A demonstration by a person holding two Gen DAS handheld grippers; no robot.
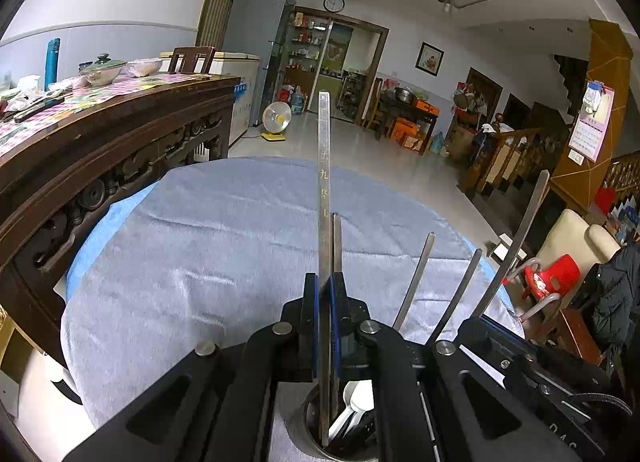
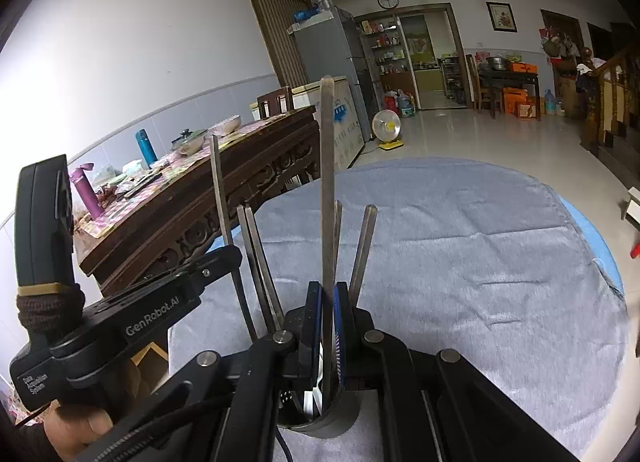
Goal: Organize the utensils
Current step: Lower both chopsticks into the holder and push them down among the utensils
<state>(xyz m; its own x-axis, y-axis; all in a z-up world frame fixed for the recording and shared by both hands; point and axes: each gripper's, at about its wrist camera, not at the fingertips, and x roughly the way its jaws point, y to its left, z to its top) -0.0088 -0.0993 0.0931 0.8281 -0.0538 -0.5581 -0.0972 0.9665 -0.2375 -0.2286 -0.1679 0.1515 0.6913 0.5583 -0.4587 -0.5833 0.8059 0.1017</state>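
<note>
Grey cloth (image 1: 208, 246) spreads ahead of both grippers, each clamped tight on an upright metal handle, left gripper (image 1: 325, 294) and right gripper (image 2: 329, 302) right above the holder (image 1: 316, 442), where crowded spoons could jam either handle or tip it.

Round table with grey cloth (image 1: 208, 246) fills lower centre in both views, blue edge showing at its rim. Carved dark wood sideboard (image 1: 120, 150) at left, patterned cover on top, carrying a lidded glass bowl (image 1: 102, 68), a teal flask (image 1: 52, 62) and a purple bottle (image 2: 86, 192). Grey fridge (image 1: 256, 42) and white chest freezer (image 1: 240, 82) behind it. Small yellow fan heater (image 1: 276, 120) on the tiled floor. Wall clock (image 1: 334, 3) above the doorway. Red stool (image 1: 554, 274) at right edge.
</note>
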